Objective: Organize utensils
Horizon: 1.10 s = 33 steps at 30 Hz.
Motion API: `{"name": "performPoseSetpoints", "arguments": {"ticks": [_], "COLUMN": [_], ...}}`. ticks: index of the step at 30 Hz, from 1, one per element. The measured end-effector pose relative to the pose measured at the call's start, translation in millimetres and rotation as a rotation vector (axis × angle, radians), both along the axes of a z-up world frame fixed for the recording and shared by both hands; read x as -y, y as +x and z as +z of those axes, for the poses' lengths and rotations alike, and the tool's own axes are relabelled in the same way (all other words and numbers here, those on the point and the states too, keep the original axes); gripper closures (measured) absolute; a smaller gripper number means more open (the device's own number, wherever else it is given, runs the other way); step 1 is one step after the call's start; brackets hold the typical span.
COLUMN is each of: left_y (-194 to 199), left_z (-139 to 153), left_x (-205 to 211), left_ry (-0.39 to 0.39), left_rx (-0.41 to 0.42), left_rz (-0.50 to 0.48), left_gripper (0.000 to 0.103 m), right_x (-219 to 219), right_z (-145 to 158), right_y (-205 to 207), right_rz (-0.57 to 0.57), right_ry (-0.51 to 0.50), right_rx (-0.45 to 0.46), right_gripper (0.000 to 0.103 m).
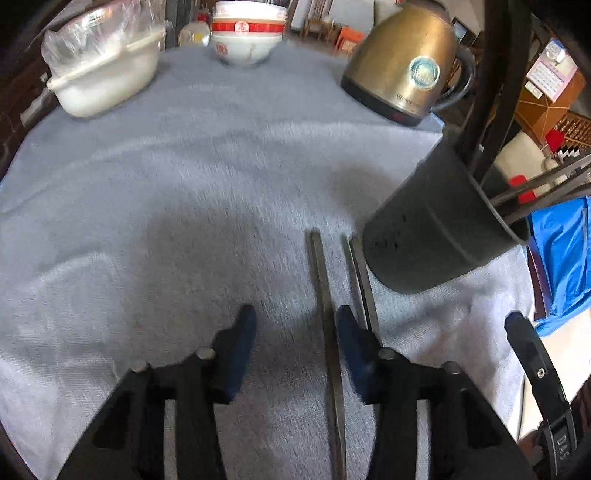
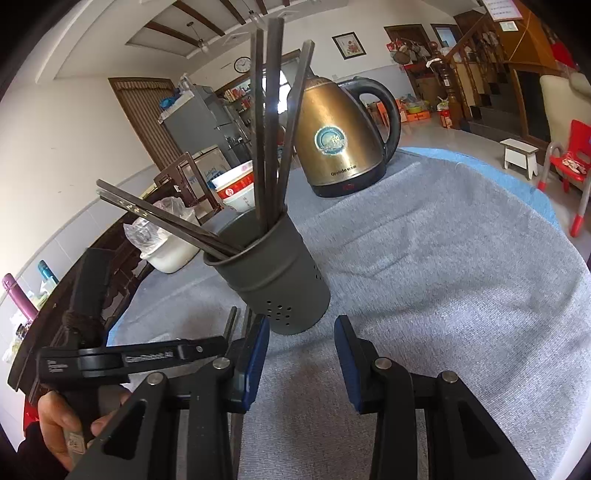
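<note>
Grey cloth covers the worktop (image 1: pixel 184 184) in the left wrist view, where the left claw (image 1: pixel 293 347) gapes empty astride one of two loose chopsticks (image 1: pixel 327 314), apparently lining up a pickup beside the dark holder (image 1: pixel 436 236). From the right wrist, the right claw (image 2: pixel 301 354) is likewise wide and empty near that holder (image 2: pixel 273 280), already bristling with chopsticks, kettle (image 2: pixel 340 147) far behind.

On the table (image 1: pixel 184 184), two chopsticks (image 1: pixel 325 295) lie side by side just left of the utensil holder (image 1: pixel 436 229), which stands at the right with more chopsticks (image 2: pixel 271 122) upright and leaning inside it. Behind the holder sits the kettle (image 1: pixel 402 62). At the far edge stands a stack of bowls (image 1: pixel 247 33), with a lidded container (image 1: pixel 103 70) to its left.
</note>
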<state>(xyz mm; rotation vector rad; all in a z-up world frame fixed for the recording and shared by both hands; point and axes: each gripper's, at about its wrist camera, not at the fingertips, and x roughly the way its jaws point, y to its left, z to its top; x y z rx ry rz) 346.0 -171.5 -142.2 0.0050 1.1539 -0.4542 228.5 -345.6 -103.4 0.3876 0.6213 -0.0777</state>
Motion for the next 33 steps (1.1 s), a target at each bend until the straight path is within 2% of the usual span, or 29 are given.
{"name": "performPoseSetpoints", "arguments": {"ticks": [1,2,5,6,8,14,20,22,23,24,26,28,29,30,33], "left_y": [1,3,3,2,-1,2,11,15,18,21,27,32,33,32,29], "left_z": [-2,-2,-2,-1,3,6,3,1,0,-1,-1,-1,-1,-1,0], "left_x": [1,1,-1,-2,-5,-35,-56,-59,-60,-61,-61,-59,-58,-59,-65], "left_ry": [-0.014,-0.024,-0.03,-0.006,0.028,0.052,0.022,0.013,0.011,-0.007,-0.014,-0.012,-0.005,0.011,0.012], "left_rx": [-0.017,-0.021,-0.014,-0.001,0.016,0.003,-0.036,-0.064,-0.078,-0.087,-0.087,-0.078,-0.072,-0.066,-0.055], "left_rz": [-0.016,-0.022,-0.035,-0.039,-0.066,-0.081,-0.051,-0.046,-0.043,-0.043,-0.042,-0.039,-0.033,-0.022,0.01], "left_gripper": [0.067,0.079,0.094,0.095,0.097,0.097,0.097,0.091,0.081,0.077,0.075,0.075,0.081,0.096,0.097], "right_x": [-1,-3,-11,-16,-30,-71,-90,-92,-93,-96,-101,-102,-102,-101,-96], "right_z": [0,1,2,1,-1,-9,-35,-39,-40,-41,-41,-41,-41,-40,-31], "right_y": [1,3,9,14,23,55,94,101,103,106,108,107,106,104,90], "right_rz": [0.004,0.008,0.043,0.064,0.105,0.188,0.152,0.134,0.129,0.119,0.124,0.136,0.136,0.133,0.155], "right_ry": [-0.003,-0.006,-0.018,-0.026,-0.052,-0.124,-0.217,-0.246,-0.266,-0.301,-0.358,-0.36,-0.36,-0.358,-0.3], "right_rx": [-0.005,-0.009,-0.031,-0.05,-0.096,-0.189,-0.341,-0.351,-0.361,-0.368,-0.38,-0.377,-0.374,-0.367,-0.314], "right_gripper": [0.063,0.063,0.063,0.063,0.063,0.063,0.063,0.064,0.069,0.073,0.094,0.097,0.097,0.097,0.097]}}
